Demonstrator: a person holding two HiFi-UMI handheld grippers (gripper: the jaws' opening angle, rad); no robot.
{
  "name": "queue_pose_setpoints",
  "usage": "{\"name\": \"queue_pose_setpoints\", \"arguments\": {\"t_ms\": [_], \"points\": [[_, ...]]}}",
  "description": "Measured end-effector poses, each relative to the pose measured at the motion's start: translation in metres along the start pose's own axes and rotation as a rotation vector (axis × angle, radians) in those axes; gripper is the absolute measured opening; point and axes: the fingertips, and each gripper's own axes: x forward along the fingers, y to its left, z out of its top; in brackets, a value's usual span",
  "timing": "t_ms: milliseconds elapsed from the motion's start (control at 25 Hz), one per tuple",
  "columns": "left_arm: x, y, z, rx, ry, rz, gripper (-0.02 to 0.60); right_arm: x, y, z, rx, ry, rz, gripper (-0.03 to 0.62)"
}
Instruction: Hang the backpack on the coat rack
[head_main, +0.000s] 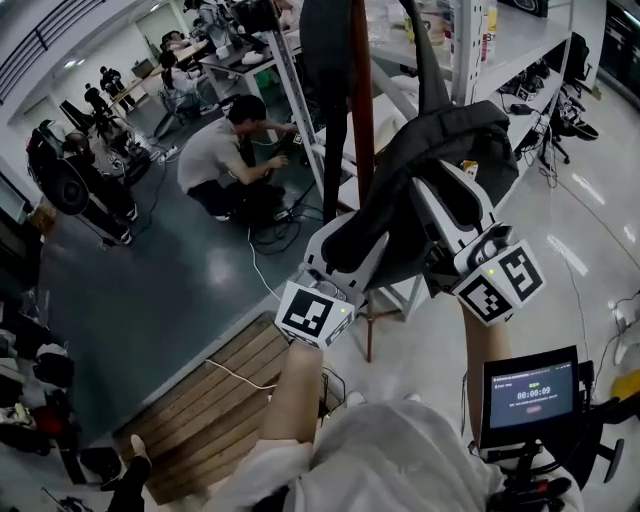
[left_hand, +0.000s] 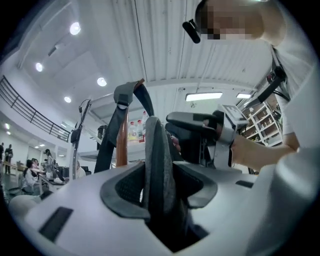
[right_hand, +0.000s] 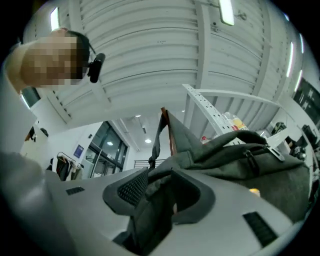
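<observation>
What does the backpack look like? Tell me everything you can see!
The backpack is dark grey, soft woven-looking fabric, crumpled and held up in the air beside the brown coat rack pole. It has a zip and long straps that run up along the pole. The left gripper pinches one strap. The right gripper has its jaws wide apart, bag fabric loose between them.

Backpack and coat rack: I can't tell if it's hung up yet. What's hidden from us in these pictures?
- Coat rack hooks: in the head view, the pole runs off the top edge, so no hook shows.
- What the strap rests on at its top: in the left gripper view, it is too small, and the strap itself covers it.
- Left gripper jaws: in the head view, they are buried under the backpack.
</observation>
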Motion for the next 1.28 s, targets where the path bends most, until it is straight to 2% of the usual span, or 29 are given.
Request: {"name": "queue_pose_setpoints", "arguments": {"t_ms": [160, 280, 360, 480, 600, 680, 760, 880, 1120, 1280], "points": [[-0.025, -0.025, 0.006, -0.035, -0.017, -0.099, 0.183, -0.02, 0.016, -0.012, -0.107, -0.023, -0.028, 0.152], [-0.055, -0.029, 0.021, -0.087, -0.103, -0.12, 0.187, -0.022, 0.023, -0.011, -0.095, -0.037, -0.007, 0.152], [-0.074, -0.019, 0.027, -0.16, -0.167, -0.066, 0.187, -0.023, 0.023, -0.01, -0.063, -0.052, 0.013, 0.152], [-0.089, 0.007, 0.026, -0.28, -0.235, 0.058, 0.186, -0.036, 0.015, -0.011, -0.052, -0.095, -0.001, 0.152], [-0.105, 0.027, 0.03, -0.333, -0.278, 0.133, 0.186, -0.041, 0.012, -0.024, 0.046, -0.149, -0.004, 0.152], [-0.114, 0.033, 0.036, -0.337, -0.287, 0.159, 0.186, -0.041, 0.014, -0.032, 0.147, -0.177, -0.006, 0.15], [-0.118, 0.032, 0.04, -0.313, -0.27, 0.172, 0.186, -0.043, 0.018, -0.033, 0.155, -0.184, -0.023, 0.15], [-0.12, 0.03, 0.04, -0.275, -0.238, 0.188, 0.186, -0.043, 0.025, -0.033, 0.086, -0.155, -0.036, 0.15], [-0.113, 0.027, 0.035, -0.269, -0.208, 0.182, 0.186, -0.043, 0.03, -0.043, -0.117, -0.069, -0.065, 0.149], [-0.108, 0.024, 0.036, -0.251, -0.198, 0.18, 0.186, -0.04, 0.035, -0.04, -0.084, -0.082, -0.052, 0.149]]}}
